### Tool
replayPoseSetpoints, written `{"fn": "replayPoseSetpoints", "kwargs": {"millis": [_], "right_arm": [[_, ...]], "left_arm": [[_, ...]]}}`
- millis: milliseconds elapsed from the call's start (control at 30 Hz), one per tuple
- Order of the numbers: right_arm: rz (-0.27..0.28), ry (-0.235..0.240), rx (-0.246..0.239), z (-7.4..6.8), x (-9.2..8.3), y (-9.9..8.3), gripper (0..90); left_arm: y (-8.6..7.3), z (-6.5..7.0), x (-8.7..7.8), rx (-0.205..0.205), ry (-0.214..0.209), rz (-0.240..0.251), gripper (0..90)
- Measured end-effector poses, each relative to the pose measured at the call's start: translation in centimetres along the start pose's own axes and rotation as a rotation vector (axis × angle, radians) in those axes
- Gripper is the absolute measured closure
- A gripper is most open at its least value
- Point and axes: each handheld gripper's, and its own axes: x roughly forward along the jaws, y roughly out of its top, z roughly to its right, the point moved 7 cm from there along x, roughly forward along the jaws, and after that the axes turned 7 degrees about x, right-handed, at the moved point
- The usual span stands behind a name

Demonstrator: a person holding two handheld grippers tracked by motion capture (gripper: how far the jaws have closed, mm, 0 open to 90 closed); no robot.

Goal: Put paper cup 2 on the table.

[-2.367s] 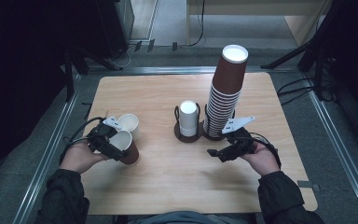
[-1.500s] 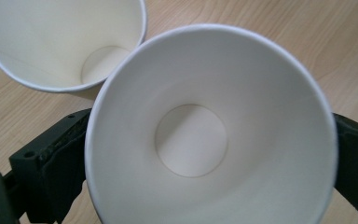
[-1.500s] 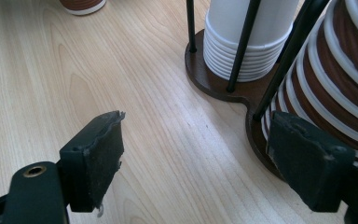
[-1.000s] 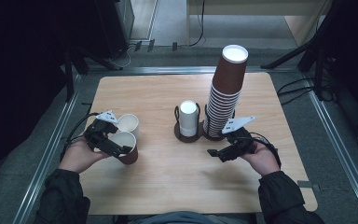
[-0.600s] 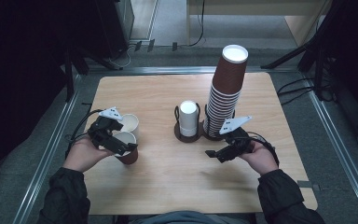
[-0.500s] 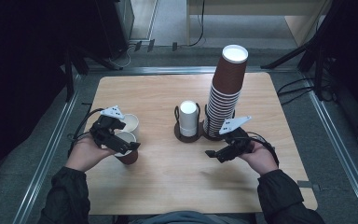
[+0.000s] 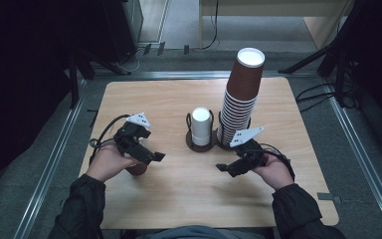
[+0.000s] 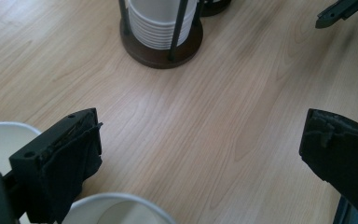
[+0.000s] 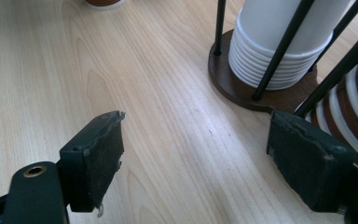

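My left gripper (image 7: pixel 150 156) hangs open over the table's left part, above a brown paper cup (image 7: pixel 138 170) that my hand mostly hides. In the left gripper view the left gripper (image 8: pixel 200 140) has only bare wood between its jaws. Two white cup rims, one (image 8: pixel 0 135) and another (image 8: pixel 121 210), lie by its left jaw. My right gripper (image 7: pixel 226 168) is open and low near a short white cup stack (image 7: pixel 201 127) in a dark holder. That white cup stack (image 9: pixel 284 42) stands just beyond the right gripper (image 9: pixel 196 149).
A tall stack of brown cups (image 7: pixel 241 94) rises right of the white stack, in its own wire holder (image 9: pixel 335 70). The holder base (image 8: pixel 161 51) sits mid-table. The table edge (image 7: pixel 214 221) runs close to the person's sleeves. Bare wood lies between the two grippers.
My left gripper has swung right and over the two loose cups, which now sit under the hand. The right gripper has barely shifted.
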Motion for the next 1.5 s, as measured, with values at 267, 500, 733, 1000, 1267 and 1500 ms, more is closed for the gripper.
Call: {"fn": "replayPoseSetpoints", "kwargs": {"millis": [267,500,733,1000,1267,1500], "right_arm": [[0.0,0.001,-0.007,-0.3,-0.1,-0.1,19.1],[0.004,0.004,-0.01,-0.6,-0.3,-0.1,19.0],[0.005,0.004,-0.011,-0.6,-0.4,-0.1,19.1],[0.004,0.004,-0.019,-0.7,-0.3,-0.1,19.0],[0.003,0.006,-0.022,-0.8,-0.3,-0.1,19.1],[-0.002,0.007,-0.017,-0.8,-0.2,-0.2,19.1]], "left_arm": [[1.0,1.5,1.8,0.032,-0.041,-0.018,0.0],[1.9,2.9,3.0,0.049,-0.071,-0.015,0.0],[2.2,4.2,4.1,0.057,-0.094,-0.023,0.0],[2.4,5.0,5.6,0.062,-0.054,0.005,0.0],[2.4,5.9,7.2,0.08,-0.041,0.003,0.0],[2.2,6.3,8.4,0.086,-0.038,0.004,0.0]]}}
